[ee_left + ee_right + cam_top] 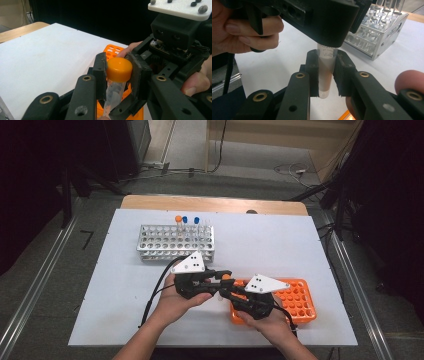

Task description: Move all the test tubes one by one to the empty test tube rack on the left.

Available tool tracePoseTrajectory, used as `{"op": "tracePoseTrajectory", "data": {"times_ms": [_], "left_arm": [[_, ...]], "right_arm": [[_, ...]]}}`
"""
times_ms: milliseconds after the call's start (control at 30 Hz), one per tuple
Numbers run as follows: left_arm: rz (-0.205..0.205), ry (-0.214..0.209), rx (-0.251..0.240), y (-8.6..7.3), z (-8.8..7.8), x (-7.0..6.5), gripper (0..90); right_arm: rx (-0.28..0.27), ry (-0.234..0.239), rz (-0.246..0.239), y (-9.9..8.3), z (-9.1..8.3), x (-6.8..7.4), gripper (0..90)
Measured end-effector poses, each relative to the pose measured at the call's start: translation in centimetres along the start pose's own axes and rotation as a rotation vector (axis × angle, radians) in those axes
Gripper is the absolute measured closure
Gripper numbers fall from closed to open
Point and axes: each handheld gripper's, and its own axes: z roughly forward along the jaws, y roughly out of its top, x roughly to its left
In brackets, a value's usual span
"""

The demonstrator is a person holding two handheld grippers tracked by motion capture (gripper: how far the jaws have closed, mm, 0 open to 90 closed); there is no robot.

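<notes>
White tabletop (grey floor around), left claw and right claw both clamped on one orange-capped tube

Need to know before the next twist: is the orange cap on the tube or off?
On. The orange cap sits atop the tube, left gripper clamped on it, right gripper on the tube's body.

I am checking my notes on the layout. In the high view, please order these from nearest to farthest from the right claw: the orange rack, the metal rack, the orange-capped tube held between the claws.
1. Orange-capped tube: at the right claw tips, held.
2. Orange rack: just beside, under the right hand.
3. Metal rack: farther back, to the left.
</notes>
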Motion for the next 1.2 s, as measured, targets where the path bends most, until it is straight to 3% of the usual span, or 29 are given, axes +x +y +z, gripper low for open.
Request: {"op": "tracePoseTrajectory", "data": {"times_ms": [633,867,1033,1200], "left_arm": [[-0.006,-0.003,-0.002,-0.2,0.1,0.1,69.2],[0.010,0.033,-0.001,-0.1,0.1,0.0,70.8],[-0.015,0.084,-0.037,0.4,-0.8,0.9,70.9],[-0.031,0.157,-0.062,0.7,-2.0,2.7,70.9]], "right_arm": [[-0.009,0.004,0.010,-0.1,0.0,-0.2,72.8],[-0.009,-0.001,0.017,-0.1,0.0,-0.3,71.6],[-0.016,0.016,0.002,-0.3,-0.4,-0.6,51.9],[-0.032,0.009,0.015,-0.5,-1.5,-1.5,24.3]]}}
